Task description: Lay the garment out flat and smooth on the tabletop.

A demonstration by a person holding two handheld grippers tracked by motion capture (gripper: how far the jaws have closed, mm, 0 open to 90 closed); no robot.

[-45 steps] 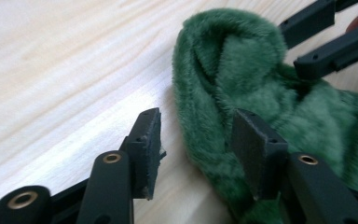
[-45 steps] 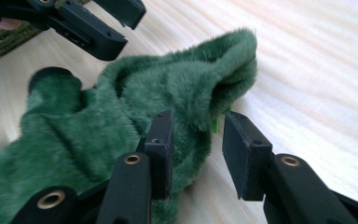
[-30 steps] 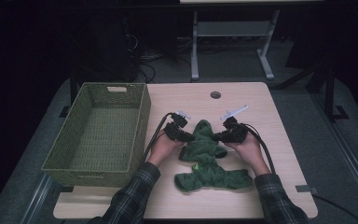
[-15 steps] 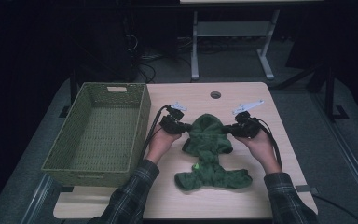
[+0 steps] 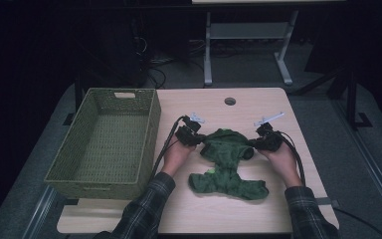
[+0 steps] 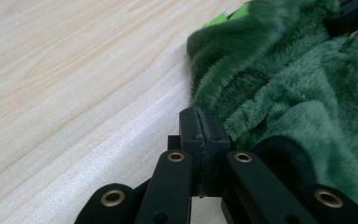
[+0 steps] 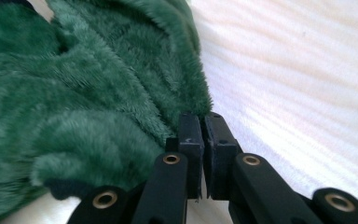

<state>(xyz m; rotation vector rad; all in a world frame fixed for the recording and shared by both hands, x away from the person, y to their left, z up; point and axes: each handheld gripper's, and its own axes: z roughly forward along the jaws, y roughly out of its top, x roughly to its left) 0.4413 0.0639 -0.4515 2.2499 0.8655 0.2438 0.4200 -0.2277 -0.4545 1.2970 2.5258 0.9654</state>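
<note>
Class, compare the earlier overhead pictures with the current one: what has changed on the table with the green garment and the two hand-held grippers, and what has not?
The left hand-held gripper and right hand-held gripper have moved apart, drawing the top of the green fleece garment out wider. The left jaws have just closed; both pairs now look shut at the garment's edges, though how much cloth is pinched is hard to tell. The wicker basket and the garment's lower part on the table stayed put.

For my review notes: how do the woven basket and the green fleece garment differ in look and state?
The woven basket is rigid, stands open and untouched at the table's left; the green fleece garment is soft, rumpled and pinched by the left gripper and right gripper. Both are green and rest on the table.
</note>
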